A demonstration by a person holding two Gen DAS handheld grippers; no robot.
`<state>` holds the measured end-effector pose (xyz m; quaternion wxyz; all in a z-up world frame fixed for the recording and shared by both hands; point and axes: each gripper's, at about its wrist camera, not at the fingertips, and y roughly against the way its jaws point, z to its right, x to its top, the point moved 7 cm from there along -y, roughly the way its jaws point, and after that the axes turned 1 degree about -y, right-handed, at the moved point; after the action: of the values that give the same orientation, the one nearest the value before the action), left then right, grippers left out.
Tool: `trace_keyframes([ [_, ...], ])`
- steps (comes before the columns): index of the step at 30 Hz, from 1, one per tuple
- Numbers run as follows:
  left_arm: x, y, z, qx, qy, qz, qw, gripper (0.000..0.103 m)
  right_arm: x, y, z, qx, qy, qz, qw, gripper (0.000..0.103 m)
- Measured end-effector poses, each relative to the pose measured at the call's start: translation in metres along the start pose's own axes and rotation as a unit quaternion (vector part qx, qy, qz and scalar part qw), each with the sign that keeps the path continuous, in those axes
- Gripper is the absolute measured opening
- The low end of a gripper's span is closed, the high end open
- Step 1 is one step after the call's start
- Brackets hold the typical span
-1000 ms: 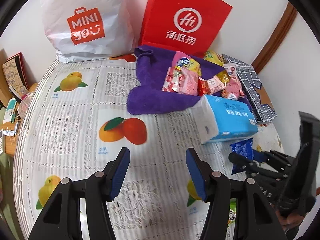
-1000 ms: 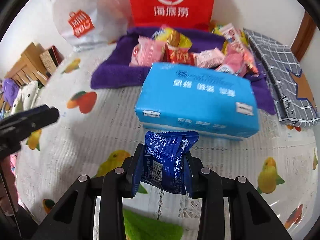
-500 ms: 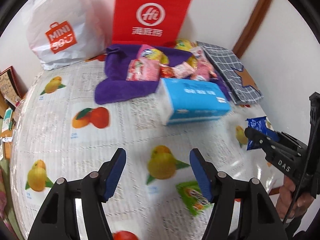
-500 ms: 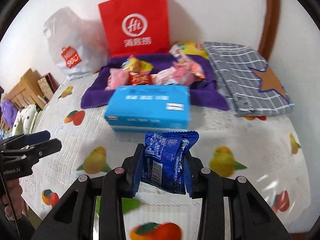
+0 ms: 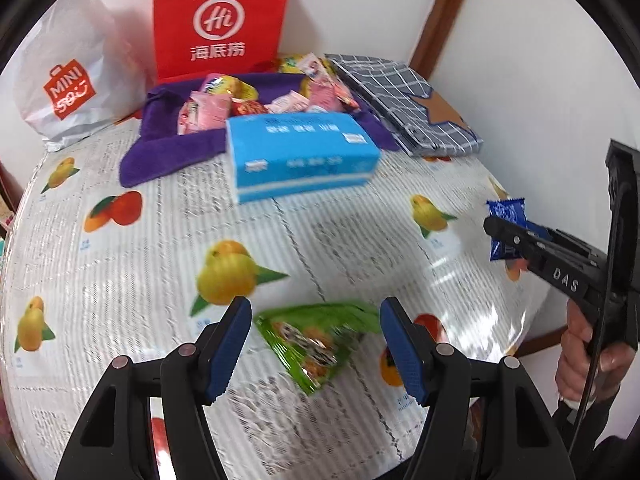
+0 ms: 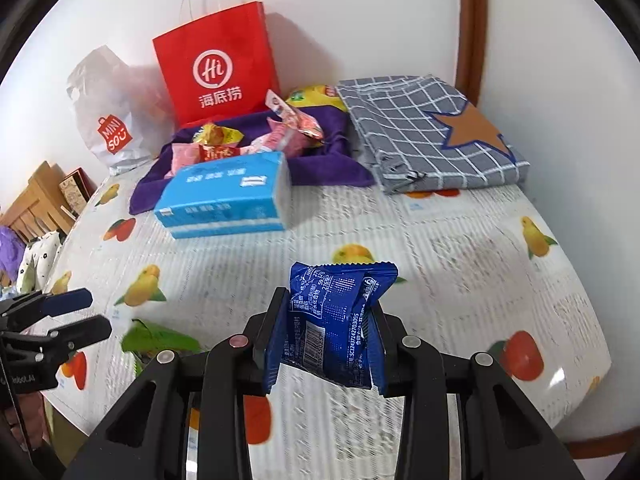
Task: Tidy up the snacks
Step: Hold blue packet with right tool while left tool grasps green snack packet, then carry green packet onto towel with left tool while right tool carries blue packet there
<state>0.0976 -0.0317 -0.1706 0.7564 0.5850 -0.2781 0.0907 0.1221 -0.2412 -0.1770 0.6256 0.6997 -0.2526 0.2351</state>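
Note:
My right gripper [image 6: 326,334] is shut on a blue snack packet [image 6: 336,320] and holds it above the near part of the table; it also shows at the right of the left wrist view [image 5: 505,224]. My left gripper [image 5: 316,344] is open, with a green snack packet [image 5: 316,340] lying on the tablecloth between its fingers. The green packet shows partly in the right wrist view [image 6: 160,338], near the left gripper [image 6: 86,316]. Several pink, red and yellow snack packets [image 5: 224,106] lie on a purple towel [image 5: 168,148] at the back.
A blue tissue pack [image 5: 300,156] lies in front of the towel. A red paper bag [image 5: 220,16] and a white Miniso bag [image 5: 72,80] stand against the wall. A folded grey checked cloth [image 5: 404,104] lies at the back right. The table edge [image 6: 592,392] is near right.
Both grippers have pulled back toward the near edge of the table. The green packet has come between my left gripper's fingers. The right gripper keeps its hold on the blue packet.

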Motion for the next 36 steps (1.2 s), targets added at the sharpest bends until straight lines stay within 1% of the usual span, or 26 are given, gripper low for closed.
trace_keyframes([
  [6,-0.015,-0.009,0.012,0.004,-0.013,-0.012,0.9998,0.065,-0.011,0.000,0.013,0.005,-0.009,0.000,1.000,0.036],
  [14,-0.025,-0.029,0.015,0.013,-0.018,-0.034,0.9992,0.065,-0.022,-0.008,0.014,0.009,-0.007,-0.012,1.000,0.036],
  [22,-0.027,-0.048,0.012,0.031,-0.023,-0.046,0.9982,0.065,-0.020,-0.008,0.012,0.010,0.000,-0.014,1.000,0.036],
  [26,-0.025,-0.062,0.005,0.051,-0.021,-0.056,0.9969,0.065,-0.017,-0.010,0.012,0.009,0.004,-0.018,1.000,0.036],
  [29,-0.020,-0.062,-0.001,0.046,-0.012,-0.047,0.9978,0.065,-0.014,-0.011,0.012,0.011,0.007,-0.021,1.000,0.036],
  [33,-0.009,-0.065,-0.012,0.045,0.003,-0.041,0.9981,0.057,-0.006,-0.016,0.012,0.015,0.012,-0.023,1.000,0.036],
  [36,-0.003,-0.065,-0.013,0.041,0.004,-0.039,0.9984,0.053,-0.002,-0.024,0.010,0.021,0.012,-0.028,0.999,0.036],
])
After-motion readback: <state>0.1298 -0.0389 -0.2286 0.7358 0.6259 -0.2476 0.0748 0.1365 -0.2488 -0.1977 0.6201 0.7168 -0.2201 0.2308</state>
